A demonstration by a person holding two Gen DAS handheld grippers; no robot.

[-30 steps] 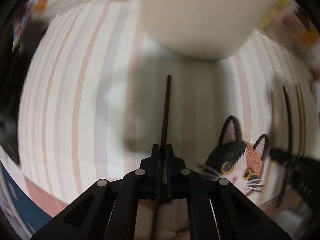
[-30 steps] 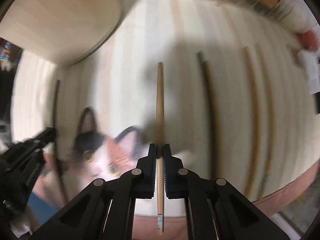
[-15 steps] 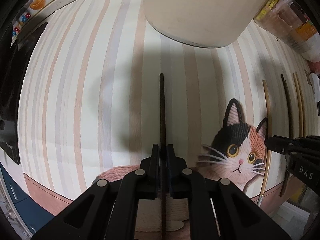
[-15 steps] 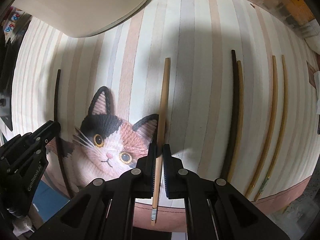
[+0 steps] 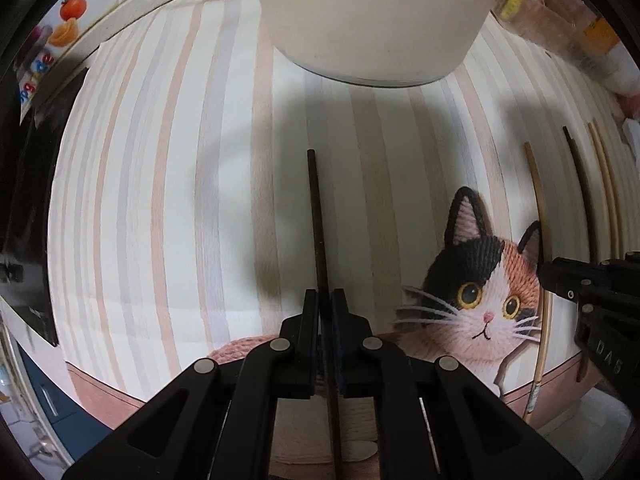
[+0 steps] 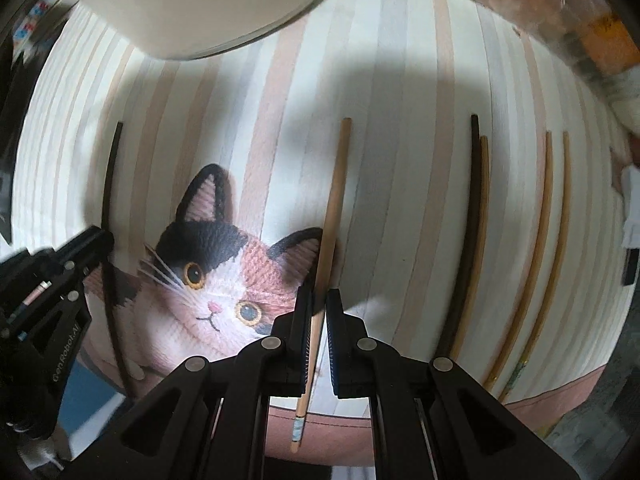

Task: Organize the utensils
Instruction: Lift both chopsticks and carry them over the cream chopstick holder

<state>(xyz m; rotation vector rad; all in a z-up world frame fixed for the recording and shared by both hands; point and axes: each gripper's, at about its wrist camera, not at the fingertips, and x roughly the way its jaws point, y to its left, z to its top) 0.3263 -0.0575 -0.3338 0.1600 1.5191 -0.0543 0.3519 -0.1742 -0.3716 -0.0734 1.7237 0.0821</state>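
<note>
My left gripper (image 5: 325,300) is shut on a dark chopstick (image 5: 317,224) that points forward over the striped mat (image 5: 160,200). My right gripper (image 6: 318,300) has its jaws slightly parted around a light wooden chopstick (image 6: 334,200), which lies tilted on the mat beside the cat's ear; whether it is still gripped is unclear. The dark chopstick also shows at the left of the right wrist view (image 6: 107,200), held by the left gripper (image 6: 96,240). The right gripper shows at the right edge of the left wrist view (image 5: 552,272).
A cream container (image 5: 376,20) stands on the mat straight ahead. Several more chopsticks, one dark (image 6: 470,216) and the others light (image 6: 548,216), lie side by side on the right. A cat picture (image 6: 216,280) is on the mat. Jars (image 6: 560,12) line the back right.
Both grippers have come down toward the mat. The light chopstick now rests on the mat and the right jaws have eased apart a little. The left gripper still holds the dark chopstick.
</note>
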